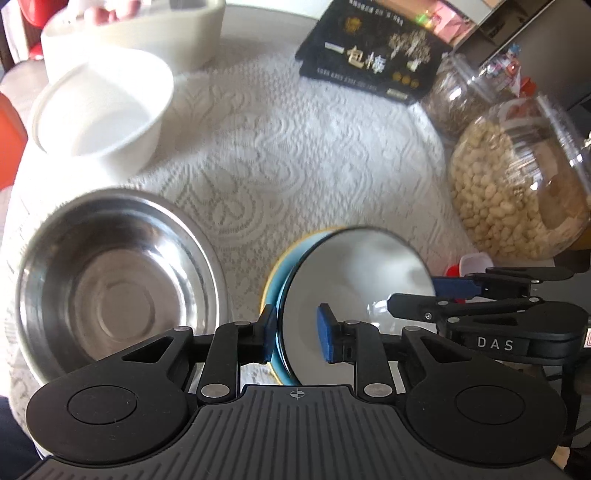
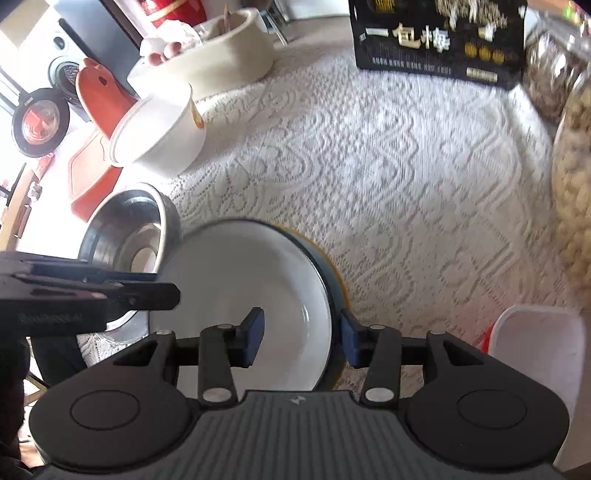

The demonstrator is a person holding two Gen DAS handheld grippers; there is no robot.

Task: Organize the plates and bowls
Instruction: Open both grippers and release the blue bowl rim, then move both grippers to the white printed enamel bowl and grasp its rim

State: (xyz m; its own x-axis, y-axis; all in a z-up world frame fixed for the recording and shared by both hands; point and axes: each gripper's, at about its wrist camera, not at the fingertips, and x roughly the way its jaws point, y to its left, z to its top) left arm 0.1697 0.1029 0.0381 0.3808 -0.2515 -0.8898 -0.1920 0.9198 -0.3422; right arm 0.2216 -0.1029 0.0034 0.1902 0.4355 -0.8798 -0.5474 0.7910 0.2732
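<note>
A white dish with a dark outer wall (image 1: 354, 273) (image 2: 236, 280) rests tilted on a pale blue plate with a yellow rim (image 1: 271, 291) (image 2: 334, 275). My left gripper (image 1: 297, 332) (image 2: 162, 286) straddles the dish's left rim. Its outer pad is at the rim and its inner pad stands apart over the white inside. My right gripper (image 2: 301, 336) (image 1: 413, 293) straddles the opposite rim, outer pad by the dark wall, inner pad clear of it. A steel bowl (image 1: 118, 288) (image 2: 129, 236) stands just left of the dish. Behind it sits a white bowl (image 1: 103, 110) (image 2: 159, 125).
A large cream bowl (image 1: 147, 33) (image 2: 221, 48) stands at the back left with a person's hand (image 2: 162, 51) at its rim. A black box (image 1: 373, 55) (image 2: 439, 40) and two clear jars (image 1: 517, 192) (image 1: 454, 96) line the back and right. A white tub (image 2: 535, 350) is near right.
</note>
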